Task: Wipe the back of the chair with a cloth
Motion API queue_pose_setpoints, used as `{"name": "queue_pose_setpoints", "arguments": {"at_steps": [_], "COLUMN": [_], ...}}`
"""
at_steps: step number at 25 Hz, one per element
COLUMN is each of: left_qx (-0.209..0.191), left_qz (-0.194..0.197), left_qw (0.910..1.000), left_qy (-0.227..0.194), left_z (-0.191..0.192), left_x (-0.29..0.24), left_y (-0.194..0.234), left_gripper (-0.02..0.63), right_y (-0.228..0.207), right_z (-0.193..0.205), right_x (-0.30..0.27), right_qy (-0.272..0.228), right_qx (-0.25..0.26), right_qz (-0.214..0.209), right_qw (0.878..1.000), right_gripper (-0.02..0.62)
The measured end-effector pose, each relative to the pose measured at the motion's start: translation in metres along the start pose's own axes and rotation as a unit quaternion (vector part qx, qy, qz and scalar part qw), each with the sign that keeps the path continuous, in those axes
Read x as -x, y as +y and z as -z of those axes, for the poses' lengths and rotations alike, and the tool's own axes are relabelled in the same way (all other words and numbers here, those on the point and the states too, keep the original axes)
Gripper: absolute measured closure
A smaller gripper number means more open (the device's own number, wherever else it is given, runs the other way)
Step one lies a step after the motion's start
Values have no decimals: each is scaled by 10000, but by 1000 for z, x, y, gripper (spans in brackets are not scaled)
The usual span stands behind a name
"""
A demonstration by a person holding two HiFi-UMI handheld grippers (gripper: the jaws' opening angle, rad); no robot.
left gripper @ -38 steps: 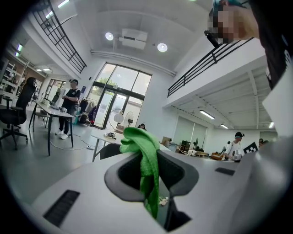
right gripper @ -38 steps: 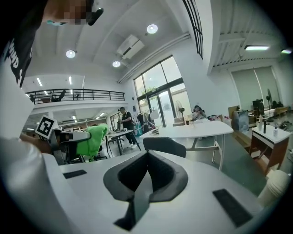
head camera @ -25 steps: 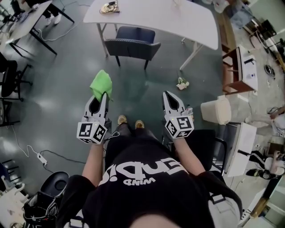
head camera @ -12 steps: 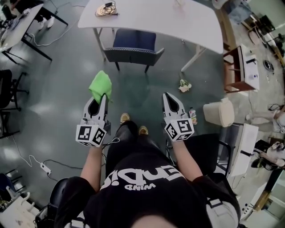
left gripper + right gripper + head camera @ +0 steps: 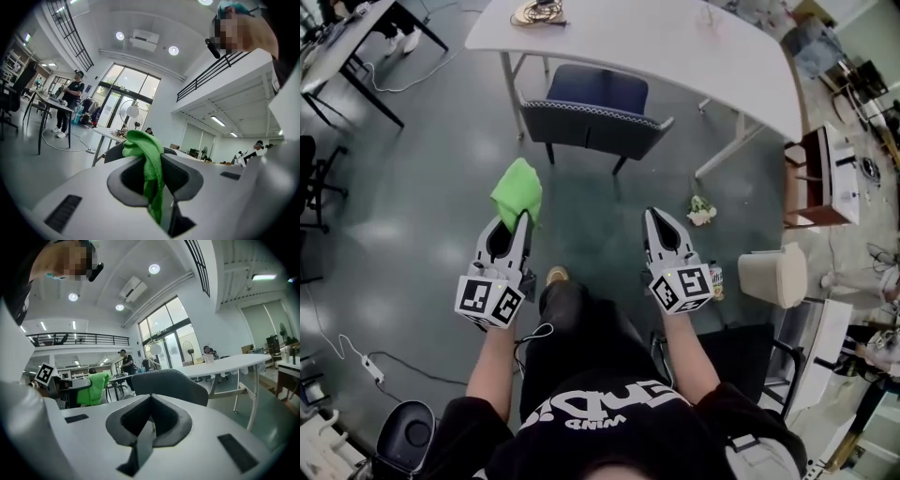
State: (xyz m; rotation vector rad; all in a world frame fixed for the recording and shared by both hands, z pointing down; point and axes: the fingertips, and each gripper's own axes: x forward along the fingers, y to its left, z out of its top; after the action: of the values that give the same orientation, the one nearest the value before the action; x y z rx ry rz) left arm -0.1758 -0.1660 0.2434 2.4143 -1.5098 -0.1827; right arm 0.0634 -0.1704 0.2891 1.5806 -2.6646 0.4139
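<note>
A dark blue-grey chair [image 5: 595,114] stands at the white table [image 5: 675,42], its curved back toward me; the same chair [image 5: 169,384] shows in the right gripper view. My left gripper [image 5: 522,217] is shut on a bright green cloth [image 5: 517,190], which bunches out past the tips; in the left gripper view the cloth [image 5: 149,164] hangs pinched between the jaws. My right gripper [image 5: 655,216] is shut with nothing in it. Both grippers are held short of the chair, over the floor.
A cream bin [image 5: 773,276] and a small bottle [image 5: 714,278] sit at the right, litter [image 5: 701,212] lies near the table leg. A wooden shelf [image 5: 823,178] stands far right. A black chair [image 5: 741,349] is beside me. Cables trail at lower left.
I have stepped toward the chair: it and the table now sit lower and closer in the head view. Both grippers keep their pose, the cloth still held in the left.
</note>
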Motion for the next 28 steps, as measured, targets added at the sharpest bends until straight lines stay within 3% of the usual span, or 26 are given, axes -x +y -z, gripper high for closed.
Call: {"name": "queue_pose_setpoints", "arguments": {"at_steps": [7, 11, 14, 20, 28], "left_qx": [66, -35, -97, -339, -256], "left_qz": [50, 111, 179, 196, 113], "left_qw": [9999, 9998, 9995, 9985, 9977], "left_qy": [-107, -151, -239, -378, -625], "left_z": [89, 133, 157, 208, 254], "left_x": [-30, -44, -50, -52, -46], "left_y": [42, 63, 75, 98, 111], "left_gripper": [530, 530, 530, 531, 530], "right_y": [-23, -22, -26, -42, -48], "right_z": [67, 115, 149, 202, 252], "right_x": [-33, -52, -64, -80, -95], "right_qy": [-321, -304, -281, -581, -598], "right_qx": [-180, 186, 346, -93, 60], "right_qz": [-107, -256, -290, -416, -542], "right_qw": [9993, 9990, 9986, 9974, 9967], "right_gripper": [598, 598, 598, 598, 598]}}
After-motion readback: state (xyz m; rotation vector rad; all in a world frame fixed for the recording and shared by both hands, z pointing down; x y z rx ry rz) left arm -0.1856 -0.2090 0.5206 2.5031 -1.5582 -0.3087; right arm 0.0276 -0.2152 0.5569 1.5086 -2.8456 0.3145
